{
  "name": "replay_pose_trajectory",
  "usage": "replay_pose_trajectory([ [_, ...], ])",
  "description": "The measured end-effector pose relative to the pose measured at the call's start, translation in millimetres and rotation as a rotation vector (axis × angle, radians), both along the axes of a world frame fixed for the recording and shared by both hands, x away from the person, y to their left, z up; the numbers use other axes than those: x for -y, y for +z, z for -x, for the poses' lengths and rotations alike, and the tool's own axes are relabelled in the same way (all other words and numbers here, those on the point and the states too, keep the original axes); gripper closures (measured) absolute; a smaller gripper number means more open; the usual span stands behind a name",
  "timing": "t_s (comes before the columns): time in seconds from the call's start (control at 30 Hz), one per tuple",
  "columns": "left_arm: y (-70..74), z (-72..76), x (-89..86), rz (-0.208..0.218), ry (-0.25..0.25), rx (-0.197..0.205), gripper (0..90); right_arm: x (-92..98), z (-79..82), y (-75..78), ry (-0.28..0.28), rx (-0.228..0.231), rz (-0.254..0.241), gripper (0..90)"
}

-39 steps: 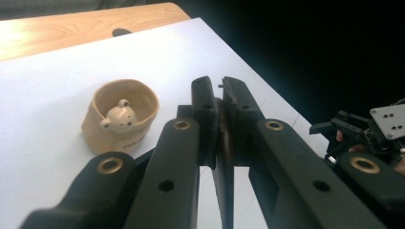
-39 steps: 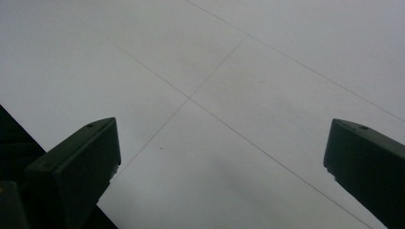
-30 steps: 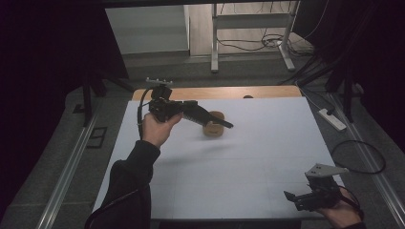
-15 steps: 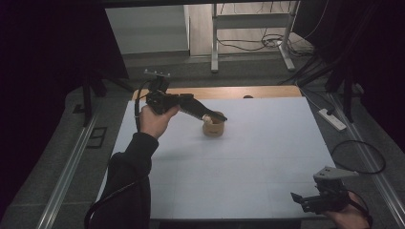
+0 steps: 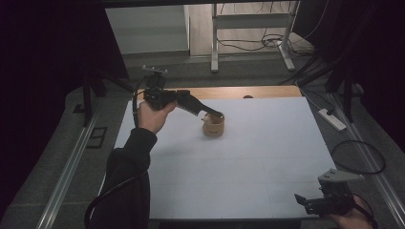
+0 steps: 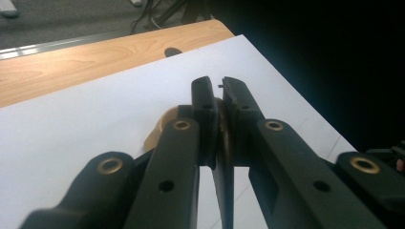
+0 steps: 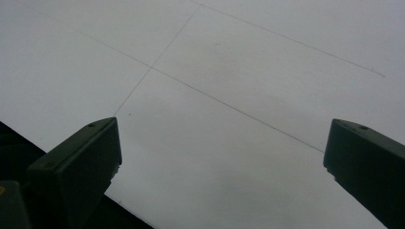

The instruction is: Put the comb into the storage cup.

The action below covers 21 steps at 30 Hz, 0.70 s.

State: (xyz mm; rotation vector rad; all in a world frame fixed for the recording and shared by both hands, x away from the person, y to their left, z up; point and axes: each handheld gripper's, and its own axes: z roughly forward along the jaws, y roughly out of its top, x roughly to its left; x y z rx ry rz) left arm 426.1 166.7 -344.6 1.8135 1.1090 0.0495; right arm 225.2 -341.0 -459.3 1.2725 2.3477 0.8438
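Wooden cup [image 5: 213,126]: upright on white tabletop [image 5: 248,157], far centre. Left gripper [image 5: 216,115]: jaws clamped on its rim. Right gripper [image 5: 302,201]: near edge, jaws wide apart, holding nothing.

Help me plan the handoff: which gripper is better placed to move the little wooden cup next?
Left. The left gripper is already shut on the rim of the wooden cup, while the right gripper hangs open at the table's near edge, far from it.

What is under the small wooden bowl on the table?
The wooden bowl stands on the white sheet that covers the table. The left tool is shut on its rim. The bowl's underside and the sheet below it are hidden.
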Motion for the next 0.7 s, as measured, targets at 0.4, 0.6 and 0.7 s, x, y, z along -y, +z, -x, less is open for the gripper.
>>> replay_pose_trajectory([
  [0.4, -1.6, -12.6, -0.6, -0.019, 0.011, -0.02, 83.5, 1.6, 3.3, 1.1, -0.007, 0.009, -0.002, 0.0],
  [0.6, -4.4, -19.1, 1.0, -0.029, 0.016, -0.034, 83.5, 2.2, 4.2, 1.4, -0.007, 0.011, -0.002, 0.0],
  [0.7, -6.6, -22.7, 2.5, -0.039, 0.019, -0.043, 83.5, 2.4, 4.3, 1.4, -0.007, 0.012, -0.003, 0.0],
])
